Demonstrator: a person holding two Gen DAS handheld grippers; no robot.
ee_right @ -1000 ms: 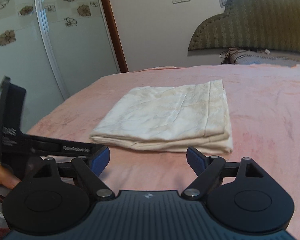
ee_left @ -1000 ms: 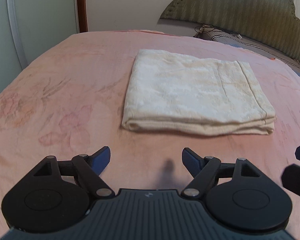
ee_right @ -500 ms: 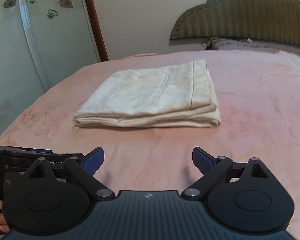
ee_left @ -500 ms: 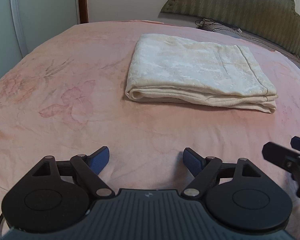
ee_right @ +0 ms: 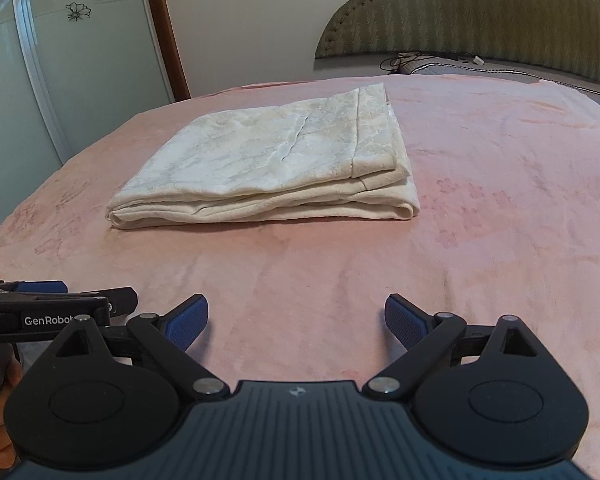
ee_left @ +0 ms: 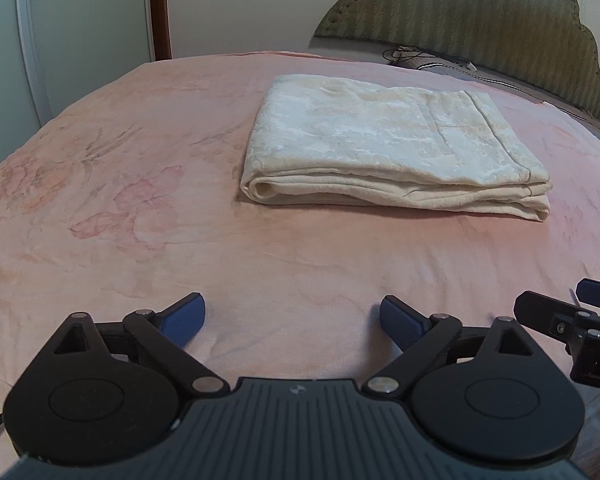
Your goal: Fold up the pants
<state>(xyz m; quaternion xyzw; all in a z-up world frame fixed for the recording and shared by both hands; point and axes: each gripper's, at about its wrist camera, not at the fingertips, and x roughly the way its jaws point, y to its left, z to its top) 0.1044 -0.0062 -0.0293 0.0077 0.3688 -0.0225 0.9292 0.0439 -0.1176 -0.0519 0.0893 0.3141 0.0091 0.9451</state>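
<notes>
The cream pants (ee_left: 388, 148) lie folded into a flat rectangle of several layers on the pink bedspread (ee_left: 140, 208); they also show in the right wrist view (ee_right: 272, 164). My left gripper (ee_left: 292, 316) is open and empty, low over the bedspread, well short of the pants' near folded edge. My right gripper (ee_right: 296, 320) is open and empty, also short of the pants. The right gripper shows at the right edge of the left wrist view (ee_left: 580, 320), and the left gripper at the left edge of the right wrist view (ee_right: 56, 308).
A green padded headboard (ee_left: 480, 32) stands behind the bed, with a pillow and a cable (ee_right: 428, 60) at its foot. A glass sliding door with flower prints (ee_right: 60, 60) and a brown door frame (ee_right: 168, 28) stand to the left.
Both grippers have drawn back from the folded pants and dropped lower toward the bedspread. The pants have not moved. Both stay open and empty.
</notes>
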